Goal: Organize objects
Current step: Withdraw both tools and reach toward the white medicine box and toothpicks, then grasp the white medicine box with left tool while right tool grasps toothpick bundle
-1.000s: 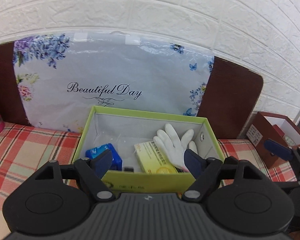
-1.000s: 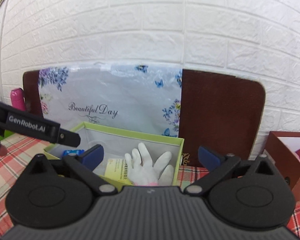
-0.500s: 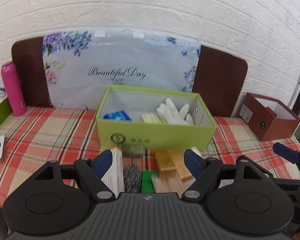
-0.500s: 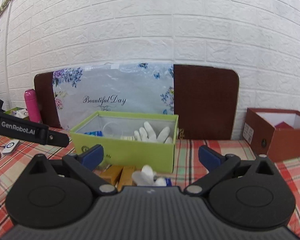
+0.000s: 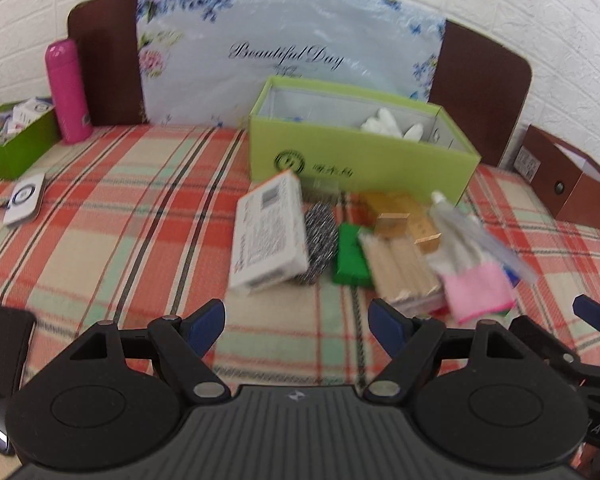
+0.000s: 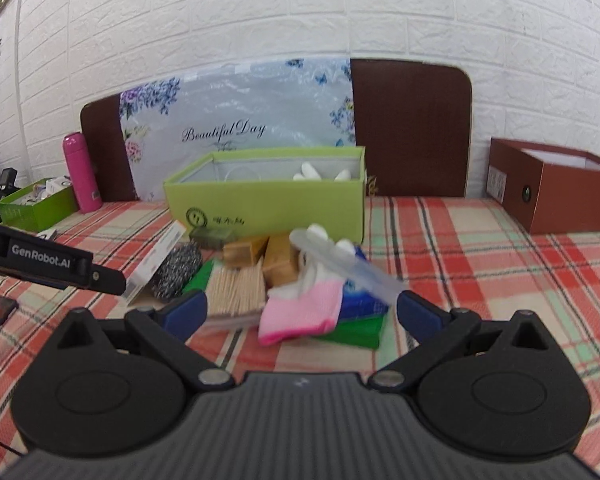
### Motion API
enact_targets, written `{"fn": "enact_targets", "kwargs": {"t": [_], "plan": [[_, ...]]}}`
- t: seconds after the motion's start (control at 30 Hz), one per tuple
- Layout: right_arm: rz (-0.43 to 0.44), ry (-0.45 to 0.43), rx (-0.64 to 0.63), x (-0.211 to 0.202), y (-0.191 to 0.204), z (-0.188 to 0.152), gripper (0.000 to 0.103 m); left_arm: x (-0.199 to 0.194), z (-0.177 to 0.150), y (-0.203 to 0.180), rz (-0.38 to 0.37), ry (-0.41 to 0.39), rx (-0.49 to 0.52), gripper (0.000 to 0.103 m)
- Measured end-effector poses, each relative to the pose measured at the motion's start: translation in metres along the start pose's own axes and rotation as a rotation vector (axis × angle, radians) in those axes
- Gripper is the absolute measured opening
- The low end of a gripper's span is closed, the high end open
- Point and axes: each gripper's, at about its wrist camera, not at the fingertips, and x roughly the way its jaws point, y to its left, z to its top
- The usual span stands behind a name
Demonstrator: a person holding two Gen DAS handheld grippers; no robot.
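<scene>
A lime-green open box (image 5: 360, 160) (image 6: 268, 204) stands on the plaid cloth with a white glove (image 5: 384, 124) inside. In front of it lies a heap: a white carton (image 5: 268, 236), a steel scourer (image 5: 320, 240) (image 6: 178, 266), a green packet (image 5: 350, 254), a toothpick bundle (image 5: 400, 268) (image 6: 238, 288), tan blocks (image 5: 404, 216) (image 6: 278, 256), a clear tube (image 5: 472, 232) (image 6: 340, 260) and a pink-cuffed glove (image 5: 478, 286) (image 6: 300, 308). My left gripper (image 5: 298, 326) hovers open, short of the heap. My right gripper (image 6: 302, 312) is open, near the pink cuff.
A pink bottle (image 5: 68, 90) and a green tray of small items (image 5: 12, 136) stand at the far left. A white device (image 5: 24, 198) lies on the cloth. A brown box (image 6: 556, 192) sits at the right. A floral bag (image 5: 288, 48) leans on a brown board.
Both grippers pulled back from above the green box and sank; the heap in front of the box has come into view. Both stayed open.
</scene>
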Motion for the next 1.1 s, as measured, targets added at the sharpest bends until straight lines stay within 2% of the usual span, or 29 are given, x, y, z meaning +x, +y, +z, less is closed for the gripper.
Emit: {"fn": "enact_targets", "kwargs": {"t": [0.17, 0.3, 0.43, 0.6, 0.7, 0.73, 0.83, 0.93, 1.03, 1.1], "plan": [[0.038, 0.041, 0.002, 0.006, 0.012, -0.01, 0.103, 0.006, -0.01, 0.018, 0.012, 0.033, -0.032, 0.082], [0.103, 0.055, -0.021, 0.018, 0.031, -0.005, 0.102, 0.015, -0.008, 0.033, -0.003, 0.051, -0.083, 0.082], [0.149, 0.057, -0.086, 0.047, 0.051, 0.006, 0.09, 0.022, 0.001, 0.042, -0.034, 0.024, -0.12, 0.082], [0.119, 0.089, -0.139, 0.088, 0.06, 0.008, 0.086, 0.041, 0.019, 0.043, -0.093, 0.018, -0.135, 0.082], [0.09, 0.113, -0.158, 0.105, 0.06, 0.004, 0.086, 0.059, 0.029, 0.046, -0.095, 0.019, -0.166, 0.082], [0.084, 0.12, -0.164, 0.109, 0.061, 0.003, 0.083, 0.065, 0.031, 0.047, -0.097, 0.021, -0.181, 0.082], [0.087, 0.137, -0.18, 0.111, 0.063, -0.002, 0.053, 0.084, 0.035, 0.053, -0.092, 0.053, -0.22, 0.082], [0.107, 0.146, -0.196, 0.104, 0.066, -0.003, 0.043, 0.097, 0.035, 0.058, -0.095, 0.082, -0.238, 0.082], [0.144, 0.151, -0.199, 0.092, 0.069, -0.002, 0.037, 0.1, 0.031, 0.063, -0.115, 0.049, -0.226, 0.082], [0.166, 0.169, -0.213, 0.085, 0.071, -0.004, 0.033, 0.099, 0.03, 0.067, -0.119, 0.048, -0.23, 0.073]]}}
